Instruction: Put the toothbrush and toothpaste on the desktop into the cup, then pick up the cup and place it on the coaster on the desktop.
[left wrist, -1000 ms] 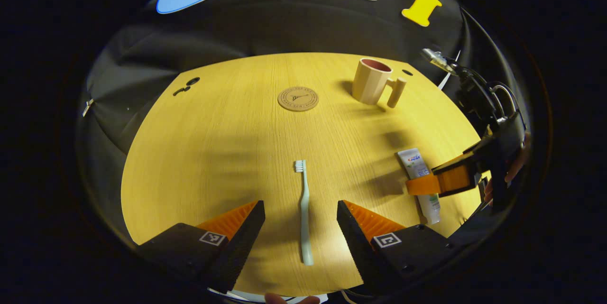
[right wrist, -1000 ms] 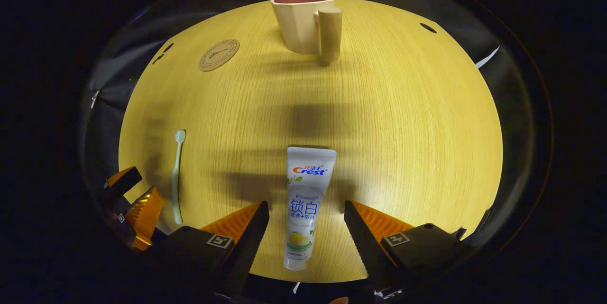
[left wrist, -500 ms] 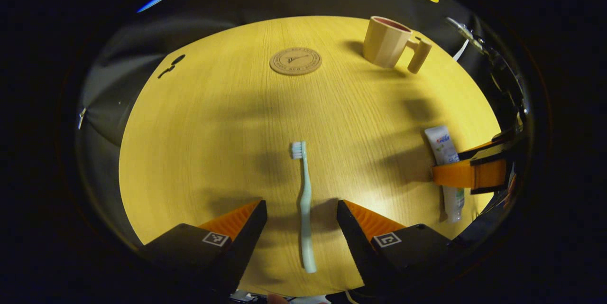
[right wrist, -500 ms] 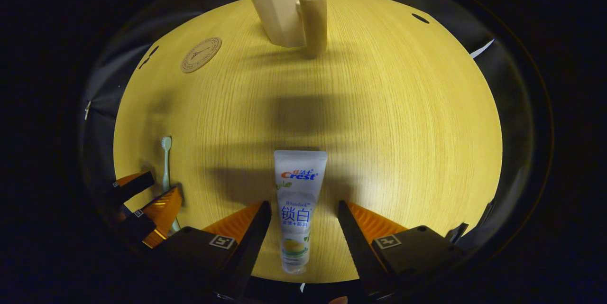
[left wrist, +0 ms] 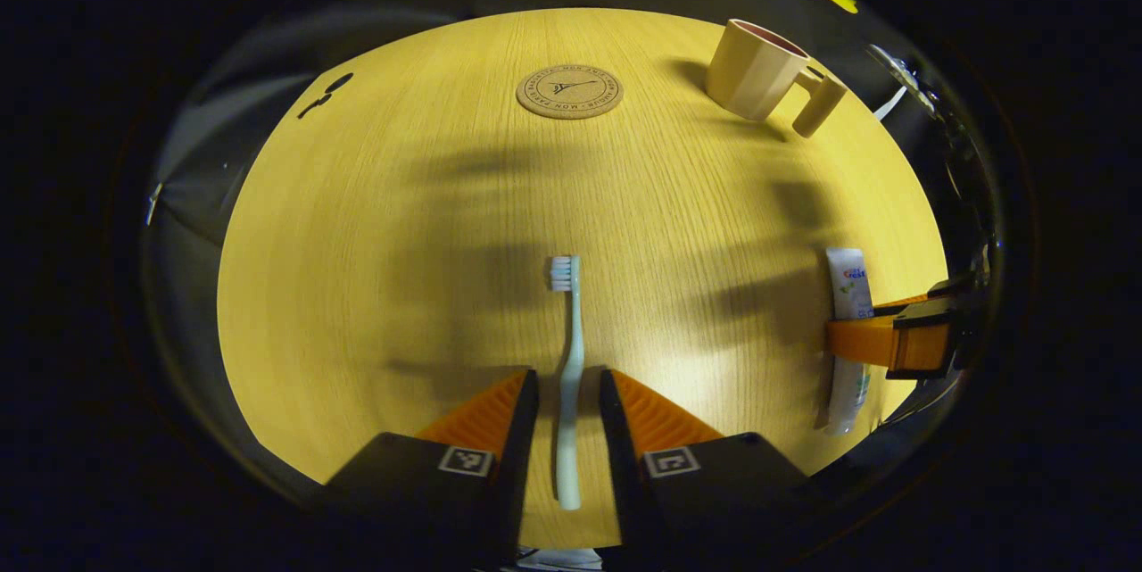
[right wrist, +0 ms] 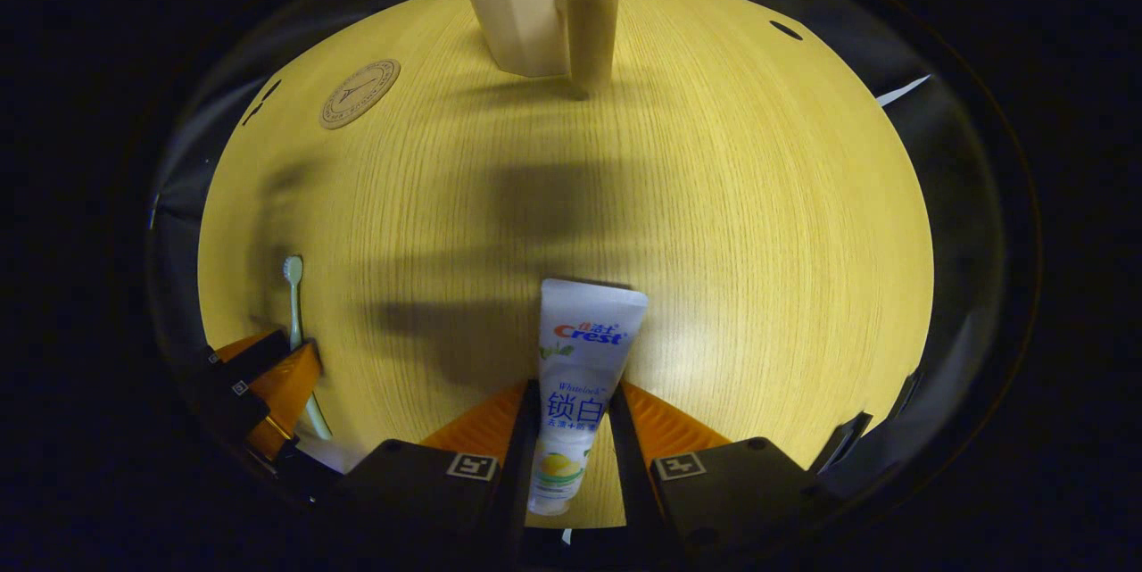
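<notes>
A pale green toothbrush lies flat on the wooden table, bristles pointing away from me. My left gripper straddles its handle with the fingers drawn close; a thin strip of table shows on each side. The white toothpaste tube sits between the fingers of my right gripper, which press its sides, and the tube is slightly tilted. In the left gripper view the toothpaste tube lies at the right, under the right gripper. The beige cup stands upright at the far side, handle towards me. The round cork coaster lies left of the cup.
The round wooden table ends in a black cloth wall all around. Small dark holes mark its far left part and a dark hole its far right. In the right gripper view the left gripper sits low at the left, over the toothbrush.
Both grippers came down and forward over their objects and narrowed their fingers. The right one closed onto the toothpaste, which tilted a little. The left one closed in around the toothbrush handle.
</notes>
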